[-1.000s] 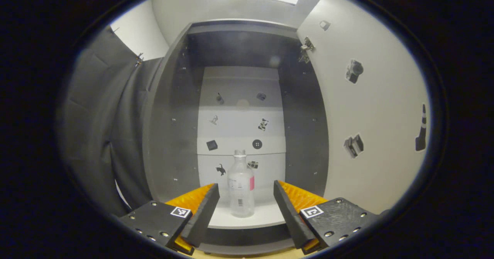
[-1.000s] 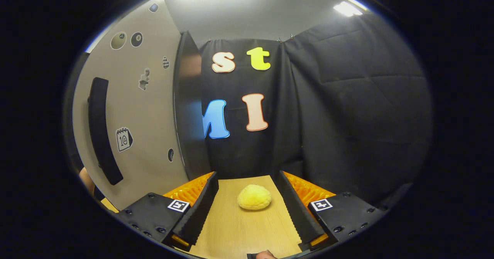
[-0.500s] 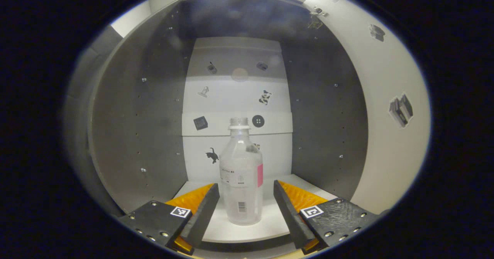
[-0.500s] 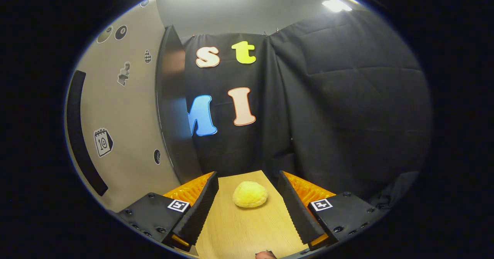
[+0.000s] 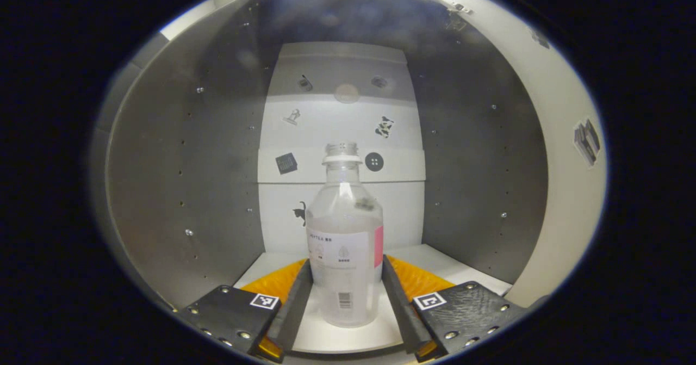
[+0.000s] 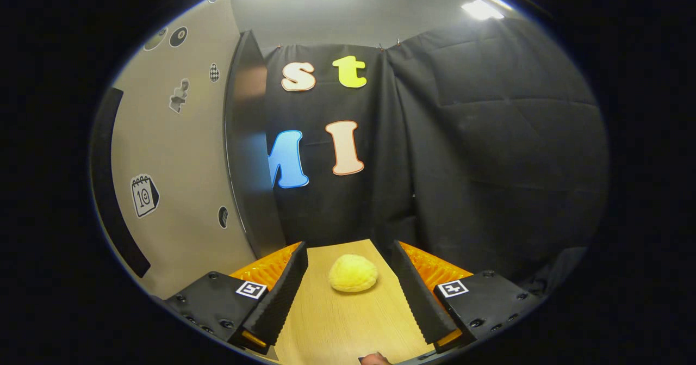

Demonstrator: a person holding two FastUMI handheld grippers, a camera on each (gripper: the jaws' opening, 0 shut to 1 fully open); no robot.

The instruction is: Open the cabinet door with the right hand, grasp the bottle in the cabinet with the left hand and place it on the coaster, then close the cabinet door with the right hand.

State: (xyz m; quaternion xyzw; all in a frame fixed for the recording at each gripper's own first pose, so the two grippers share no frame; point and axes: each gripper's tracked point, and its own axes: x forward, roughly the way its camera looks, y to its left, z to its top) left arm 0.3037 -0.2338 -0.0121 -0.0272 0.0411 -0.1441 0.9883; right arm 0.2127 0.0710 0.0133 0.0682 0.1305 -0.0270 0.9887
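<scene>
Left gripper view looks straight into the open cabinet point(image 5: 179, 180), where the clear bottle point(image 5: 345, 245) stands upright on the white shelf point(image 5: 435, 261), out toward the front edge and square between the two fingers of the left gripper point(image 5: 346, 299). The jaws sit right against the bottle's lower sides, low on the body under the label; whether they are truly squeezing or only brushing it I cannot tell from here. Taking it low and centred makes sense to me: the body is widest and straightest there, and the narrow neck would give little to hold. The bottle's foot rests on the shelf, so nothing has been lifted. Right gripper view faces away from that work, with the right gripper point(image 6: 348, 294) held over the wooden tabletop point(image 6: 337, 332), jaws spread and holding nothing. A small yellow rounded thing point(image 6: 353, 273) lies on the wood between them, untouched. The cabinet door point(image 6: 174, 191) stands swung open at the left, its dark handle point(image 6: 109, 191) near the edge, within easy reach for closing later, I'd guess.
</scene>
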